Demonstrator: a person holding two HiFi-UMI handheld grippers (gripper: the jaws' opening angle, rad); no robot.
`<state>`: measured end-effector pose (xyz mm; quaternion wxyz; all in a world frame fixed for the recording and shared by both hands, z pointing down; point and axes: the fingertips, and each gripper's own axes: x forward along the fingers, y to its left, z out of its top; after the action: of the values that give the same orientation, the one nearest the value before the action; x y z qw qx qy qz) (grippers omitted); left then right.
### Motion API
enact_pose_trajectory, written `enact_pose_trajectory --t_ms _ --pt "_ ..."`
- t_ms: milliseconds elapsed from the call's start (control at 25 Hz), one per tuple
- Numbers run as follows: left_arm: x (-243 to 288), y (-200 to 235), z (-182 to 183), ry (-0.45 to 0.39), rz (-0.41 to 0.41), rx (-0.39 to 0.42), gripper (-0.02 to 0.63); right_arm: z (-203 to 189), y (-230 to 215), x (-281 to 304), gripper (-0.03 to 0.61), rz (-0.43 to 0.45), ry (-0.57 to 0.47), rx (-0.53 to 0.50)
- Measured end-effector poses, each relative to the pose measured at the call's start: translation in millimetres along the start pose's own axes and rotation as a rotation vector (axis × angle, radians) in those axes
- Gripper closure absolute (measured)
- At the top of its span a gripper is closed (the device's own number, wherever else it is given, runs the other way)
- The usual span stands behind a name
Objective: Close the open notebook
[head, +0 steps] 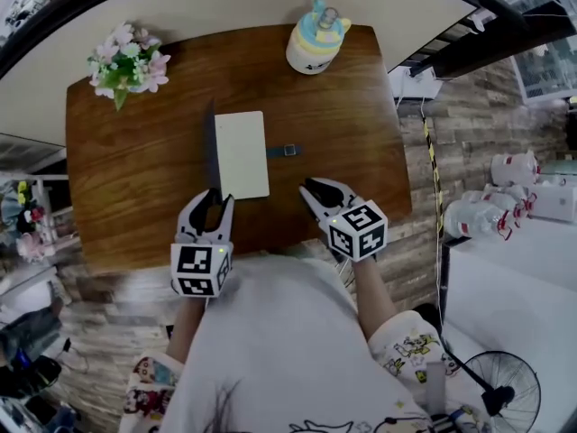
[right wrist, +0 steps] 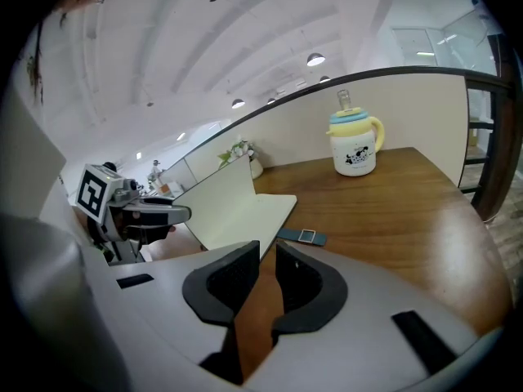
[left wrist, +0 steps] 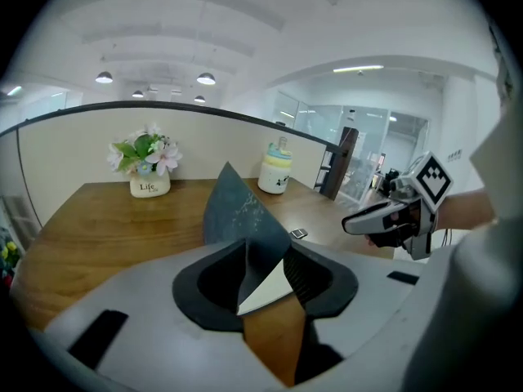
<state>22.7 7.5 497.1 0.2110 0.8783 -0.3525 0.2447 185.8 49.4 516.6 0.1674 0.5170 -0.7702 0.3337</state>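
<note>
Tilted downward, side by side. On the left gripper (head: 214,197), parted around the upright cover (head: 213,147) of the notebook (head: 242,154). On the right gripper (head: 309,188), narrowly apart, gripping nothing.

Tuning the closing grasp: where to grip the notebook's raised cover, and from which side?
Take the raised cover by its near corner, coming from the person's side with the left gripper. It stands almost upright left of the pages, a thin edge that fits between jaws.

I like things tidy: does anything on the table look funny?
Yes: the notebook's dark cover stands up on edge instead of lying flat, its near corner inside the open left claw.
</note>
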Motion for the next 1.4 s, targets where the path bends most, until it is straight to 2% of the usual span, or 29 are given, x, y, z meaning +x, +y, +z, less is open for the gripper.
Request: enact_pose_trajectory --t_ms 320,1040,1200,1400 --pt "27.7 -25.6 -5.2 0.051 -0.038 0.142 0.442 -16.2 -9.1 -16.3 0.525 -0.036 -0.005 0.040" --pt "78.2 -53.4 -44.8 0.170 -0.004 0.331 0.358 -40.3 -31.5 -35.8 0.525 -0.110 0.011 0.094" --pt "86.2 -58.3 -54.0 0.195 -0.018 0.345 0.354 -45.7 -37.4 -39.6 0.525 -0.126 0.014 0.106" --pt "90.0 -59.1 -52.2 0.185 -0.029 0.330 0.354 -47.6 -40.3 -41.9 0.525 -0.135 0.011 0.111"
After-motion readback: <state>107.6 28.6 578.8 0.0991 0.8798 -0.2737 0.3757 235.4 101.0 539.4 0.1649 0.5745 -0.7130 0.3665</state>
